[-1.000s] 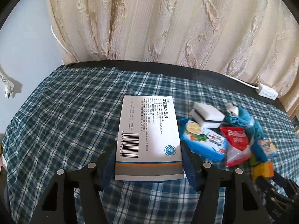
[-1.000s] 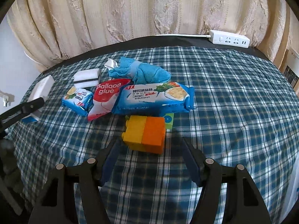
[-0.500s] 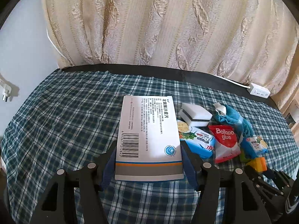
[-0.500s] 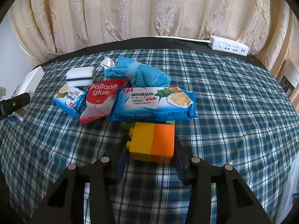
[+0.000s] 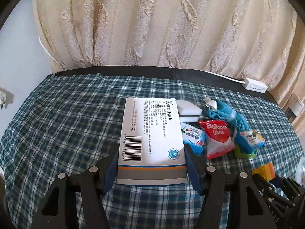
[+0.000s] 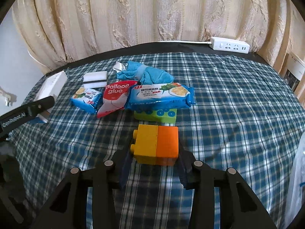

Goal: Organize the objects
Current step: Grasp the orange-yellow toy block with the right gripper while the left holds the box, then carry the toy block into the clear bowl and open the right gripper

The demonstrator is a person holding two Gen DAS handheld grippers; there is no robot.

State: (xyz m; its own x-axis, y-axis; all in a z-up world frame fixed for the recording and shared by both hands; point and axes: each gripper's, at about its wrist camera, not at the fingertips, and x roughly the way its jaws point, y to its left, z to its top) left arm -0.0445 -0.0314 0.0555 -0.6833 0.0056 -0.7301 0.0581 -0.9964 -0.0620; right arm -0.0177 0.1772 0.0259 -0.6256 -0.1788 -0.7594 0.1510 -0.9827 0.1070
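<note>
Worktop (image 6: 238, 99), spread with a blue-and-white checked cloth (image 6: 219, 118); cream patterned curtain (image 6: 152, 15) behind.
Back edge, right: white power strip (image 6: 229, 46).
Centre-left row, left to right: small blue biscuit packet (image 6: 86, 99), red "Balloon glue" pouch (image 6: 114, 98), long blue cracker packet (image 6: 162, 96).
Behind the row: white sponge block with a dark stripe (image 6: 95, 79), crumpled blue towel (image 6: 144, 73).
Before the cracker packet: green toy brick (image 6: 155, 115).
Nearer still: yellow-and-orange toy block (image 6: 156, 145).
Far left: white printed medicine box (image 5: 152, 139).

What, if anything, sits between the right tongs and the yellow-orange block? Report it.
Nothing visible. The right tongs are shut directly on the yellow-orange block, with the pads against its sides. The green block lies beyond it, not between.
</note>
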